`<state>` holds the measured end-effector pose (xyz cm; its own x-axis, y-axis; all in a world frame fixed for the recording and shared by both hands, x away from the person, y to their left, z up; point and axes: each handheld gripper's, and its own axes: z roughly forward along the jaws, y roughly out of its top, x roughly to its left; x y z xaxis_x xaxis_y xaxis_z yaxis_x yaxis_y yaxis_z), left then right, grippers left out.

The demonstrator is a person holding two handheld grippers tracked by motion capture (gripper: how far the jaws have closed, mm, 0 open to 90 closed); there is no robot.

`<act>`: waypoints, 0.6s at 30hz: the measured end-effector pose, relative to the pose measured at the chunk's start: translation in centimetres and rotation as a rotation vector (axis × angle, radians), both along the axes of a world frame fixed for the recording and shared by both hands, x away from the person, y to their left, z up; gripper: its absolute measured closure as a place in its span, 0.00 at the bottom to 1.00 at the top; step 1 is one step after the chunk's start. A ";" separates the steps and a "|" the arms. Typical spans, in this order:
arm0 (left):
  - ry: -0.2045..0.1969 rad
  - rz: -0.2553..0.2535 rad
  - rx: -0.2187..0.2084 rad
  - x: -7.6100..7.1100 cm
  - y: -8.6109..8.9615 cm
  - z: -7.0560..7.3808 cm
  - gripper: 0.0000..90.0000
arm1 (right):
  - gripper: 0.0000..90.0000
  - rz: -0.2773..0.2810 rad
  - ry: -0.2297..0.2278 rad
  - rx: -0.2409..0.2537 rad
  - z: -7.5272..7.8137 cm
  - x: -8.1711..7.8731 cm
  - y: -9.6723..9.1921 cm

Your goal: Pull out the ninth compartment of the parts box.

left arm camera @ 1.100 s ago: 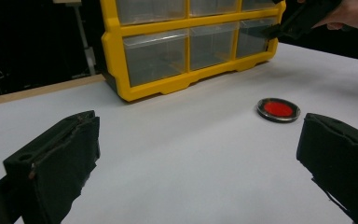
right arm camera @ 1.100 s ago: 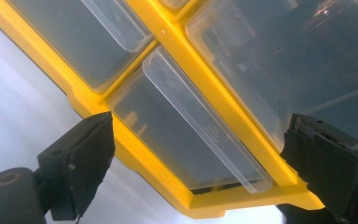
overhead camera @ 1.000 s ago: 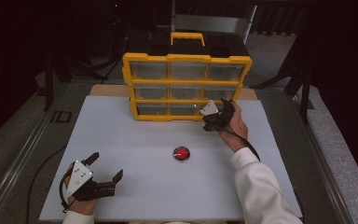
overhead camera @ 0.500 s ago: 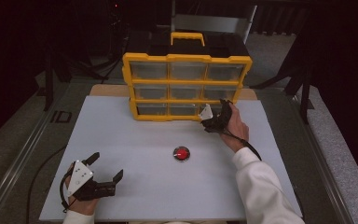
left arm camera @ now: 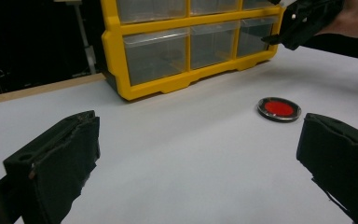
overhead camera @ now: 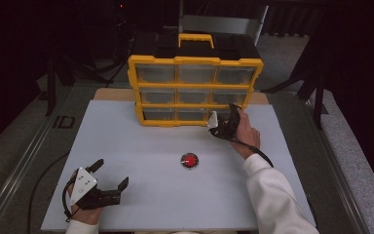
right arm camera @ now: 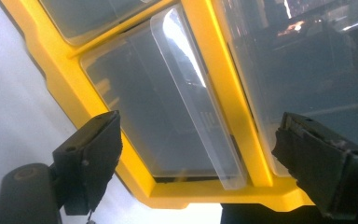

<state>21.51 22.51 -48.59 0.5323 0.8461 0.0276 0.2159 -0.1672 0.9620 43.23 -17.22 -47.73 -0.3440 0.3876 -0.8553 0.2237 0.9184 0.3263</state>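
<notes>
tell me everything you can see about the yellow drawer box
The drawer box has a yellow plastic frame holding three rows of three clear drawers, all shut, with a black top and yellow carry handle. It stands upright at the far edge of the white table. The right gripper, jaws open, is at its bottom right drawer.

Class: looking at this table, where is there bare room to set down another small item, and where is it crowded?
Free: the white board between the yellow drawer organiser and the left gripper; also near the red disc. Crowded: the organiser's bottom-right drawer, where the right gripper sits.
</notes>
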 end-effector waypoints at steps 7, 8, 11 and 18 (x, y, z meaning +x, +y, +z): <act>-0.003 0.001 -0.001 -0.1 0.1 0.0 0.00 | 0.16 0.014 -0.022 -0.082 0.7 0.5 0.4; -0.002 0.001 -0.002 -0.1 0.1 0.0 0.00 | 0.16 0.014 -0.026 -0.090 0.6 0.5 0.4; 0.000 0.001 0.000 0.0 0.1 0.0 0.00 | 0.16 0.020 -0.035 -0.110 0.5 0.5 0.4; 0.001 0.002 -0.002 0.0 0.1 0.0 0.00 | 0.16 0.024 -0.060 -0.161 0.1 0.5 0.3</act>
